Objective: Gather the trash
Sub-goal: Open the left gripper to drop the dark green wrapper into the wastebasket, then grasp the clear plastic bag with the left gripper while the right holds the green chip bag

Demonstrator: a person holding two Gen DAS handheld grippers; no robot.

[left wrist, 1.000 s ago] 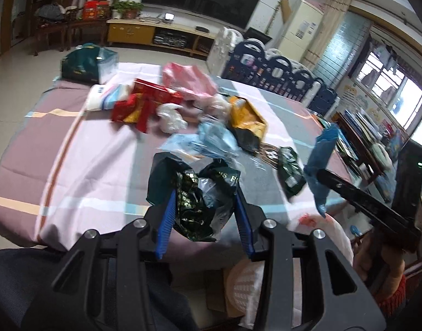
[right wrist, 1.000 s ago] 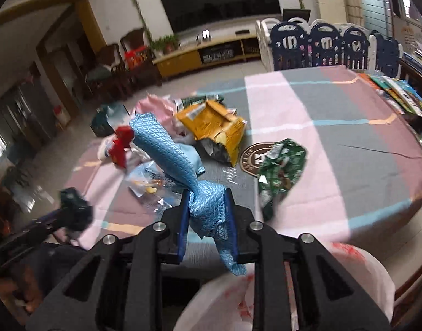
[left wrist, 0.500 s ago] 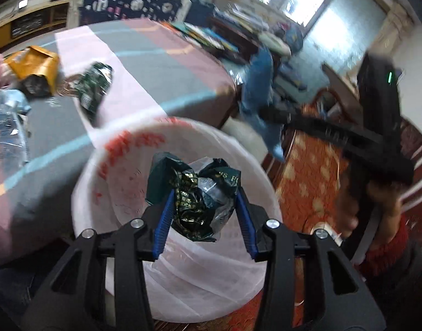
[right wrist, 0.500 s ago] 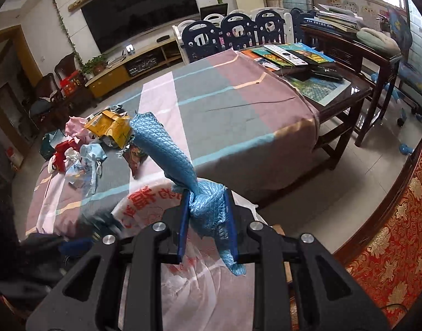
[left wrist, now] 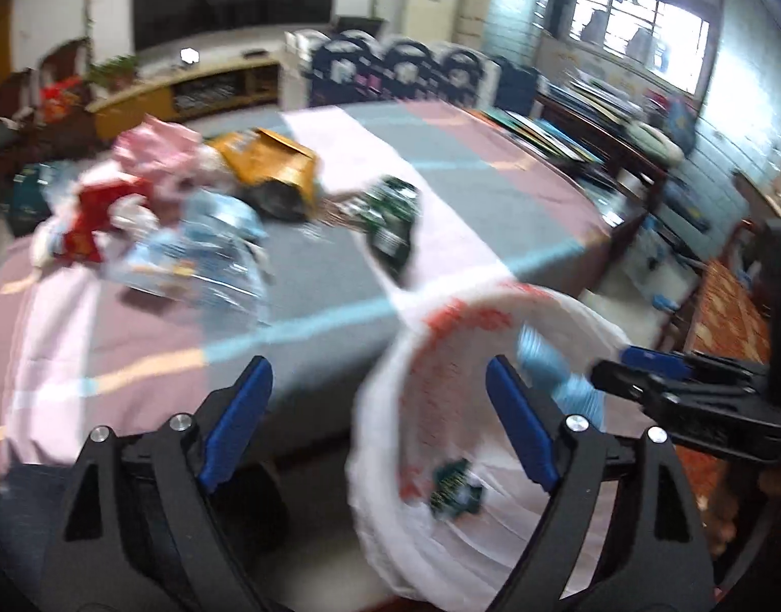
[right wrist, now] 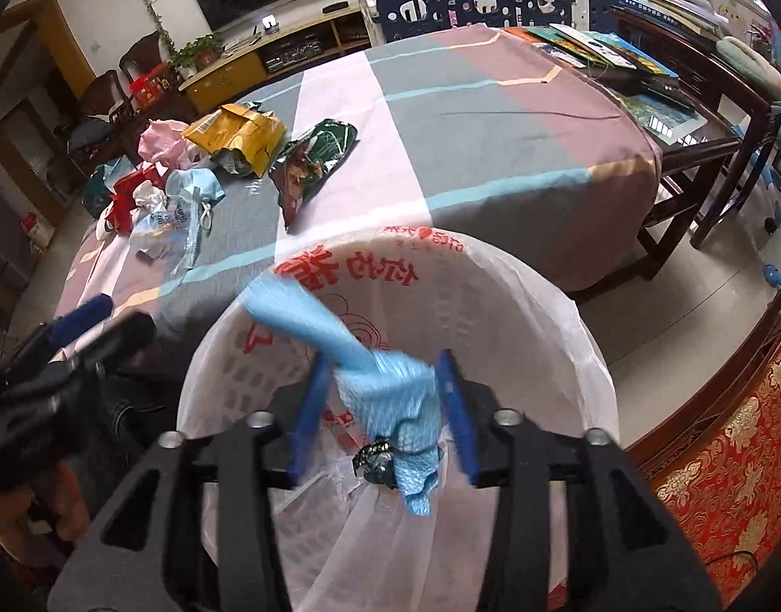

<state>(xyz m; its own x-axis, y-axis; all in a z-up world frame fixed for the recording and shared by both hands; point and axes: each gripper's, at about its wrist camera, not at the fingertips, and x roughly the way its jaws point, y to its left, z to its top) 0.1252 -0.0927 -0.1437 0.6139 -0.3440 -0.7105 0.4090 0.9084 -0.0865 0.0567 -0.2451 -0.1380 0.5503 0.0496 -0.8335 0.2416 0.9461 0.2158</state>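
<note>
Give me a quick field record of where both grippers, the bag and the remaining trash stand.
left gripper: open, empty, beside the bag mouth
right gripper: over the bag mouth, jaws apart, blurred light blue quilted plastic wrapper between them; grip or release unclear
white plastic trash bag with red print: open, below the table edge
dark green crumpled foil wrapper: inside the bag
trash on the striped tablecloth: green snack packet, yellow paper pouch, pink plastic bag, red packet, clear blue film
</note>
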